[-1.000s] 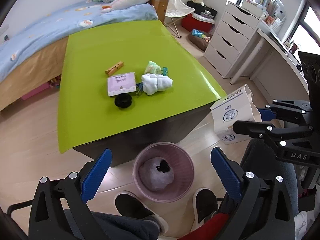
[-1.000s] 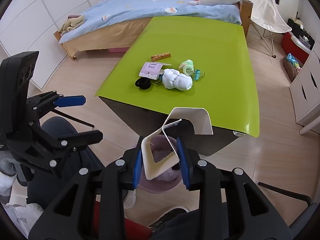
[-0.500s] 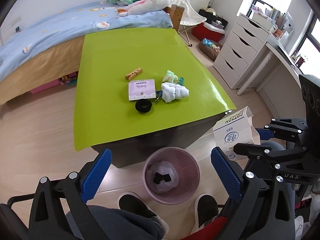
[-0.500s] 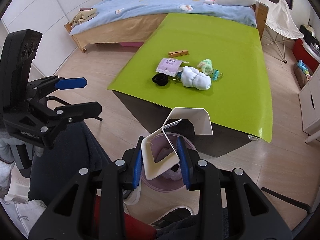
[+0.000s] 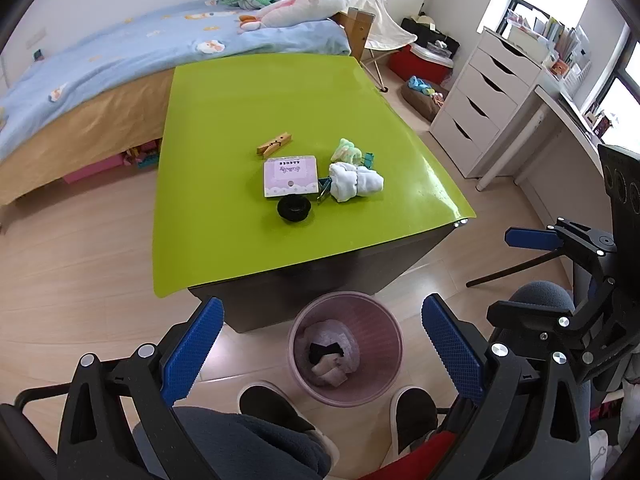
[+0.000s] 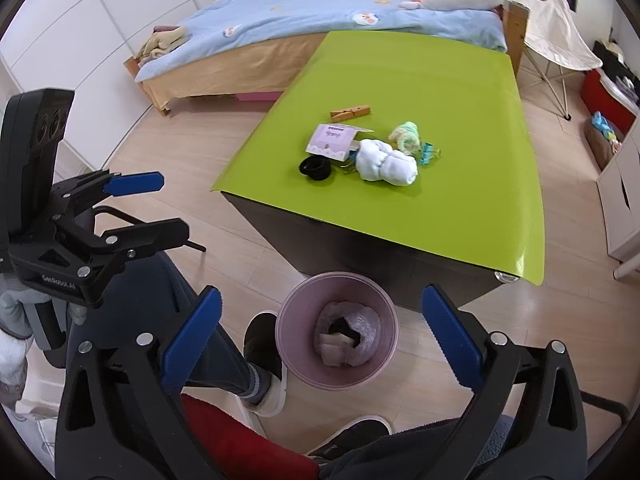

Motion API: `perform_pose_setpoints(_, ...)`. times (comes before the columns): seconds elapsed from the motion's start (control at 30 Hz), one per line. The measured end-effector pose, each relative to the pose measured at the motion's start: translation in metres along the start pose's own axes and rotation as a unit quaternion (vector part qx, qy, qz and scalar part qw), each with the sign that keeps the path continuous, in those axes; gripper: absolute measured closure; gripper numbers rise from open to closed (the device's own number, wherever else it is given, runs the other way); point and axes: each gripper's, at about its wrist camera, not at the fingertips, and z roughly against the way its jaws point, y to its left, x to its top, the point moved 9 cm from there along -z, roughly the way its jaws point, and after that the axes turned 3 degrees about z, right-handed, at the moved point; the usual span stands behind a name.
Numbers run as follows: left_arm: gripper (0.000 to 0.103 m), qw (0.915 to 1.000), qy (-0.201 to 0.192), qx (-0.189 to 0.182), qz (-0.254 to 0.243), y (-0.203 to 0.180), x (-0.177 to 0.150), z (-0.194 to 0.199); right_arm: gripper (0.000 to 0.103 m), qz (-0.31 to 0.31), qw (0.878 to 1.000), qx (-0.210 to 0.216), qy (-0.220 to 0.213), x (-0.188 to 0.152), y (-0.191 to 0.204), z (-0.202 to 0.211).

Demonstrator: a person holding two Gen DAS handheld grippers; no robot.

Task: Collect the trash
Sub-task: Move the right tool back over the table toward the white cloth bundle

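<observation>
From the left wrist camera, the left gripper (image 5: 322, 350) is spread wide with nothing between its blue, cross-hatched pads (image 5: 193, 350), and it hangs over a round pink plastic wastebasket (image 5: 380, 382) standing on the pale wood floor just in front of the table. Inside the bin lie crumpled whitish wrapping, a dark scrap and a pale folded piece — the trash already dropped there. The glossy lime-green tabletop (image 5: 224, 208) carries a tight cluster: a wooden clothespin (image 5: 274, 143), a flat lilac card (image 5: 290, 176), a black ring-shaped hair tie (image 5: 294, 208), a soft rolled white cloth (image 5: 355, 181), a mint fuzzy bundle (image 5: 346, 150) and teal binder clips (image 5: 367, 159). The right gripper (image 5: 524, 268) shows at the right edge, its black fingers apart. Two dark shoes (image 5: 272, 400) flank the bin, and a bed with a blue quilt (image 5: 120, 60) and a white drawer unit (image 5: 492, 92) stand beyond. From the right wrist camera, the right gripper (image 6: 322, 344) is likewise opened wide and empty, directly above the wastebasket (image 6: 292, 344), whose contents sit at the bottom. The left gripper (image 6: 154, 208) appears at the left, fingers parted, held in a grey-gloved hand (image 6: 24, 316). On the green tabletop (image 6: 460, 220) the white cloth (image 6: 386, 161) touches the card (image 6: 332, 140), with the hair tie (image 6: 316, 168) just beside them — and the clothespin (image 6: 351, 111) lies a little apart.
</observation>
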Motion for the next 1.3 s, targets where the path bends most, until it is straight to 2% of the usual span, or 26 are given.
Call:
perform_pose_setpoints(0.5,0.007,1.0000,0.002,-0.004,0.007,-0.003,0.004,-0.005,0.003,-0.031,0.999,-0.011,-0.010,0.009,-0.021,0.000)
perform_pose_setpoints(0.93,0.007,0.9998,-0.007,-0.002,0.020,0.015,0.030,-0.015,0.003,-0.049,0.999,0.000,-0.011,0.059,-0.049,-0.019)
perform_pose_setpoints(1.3,0.007,0.9997,-0.006,-0.002,0.023,0.021,0.044,-0.022,0.003,-0.081,0.996,0.021,0.027,0.095,-0.082,-0.069)
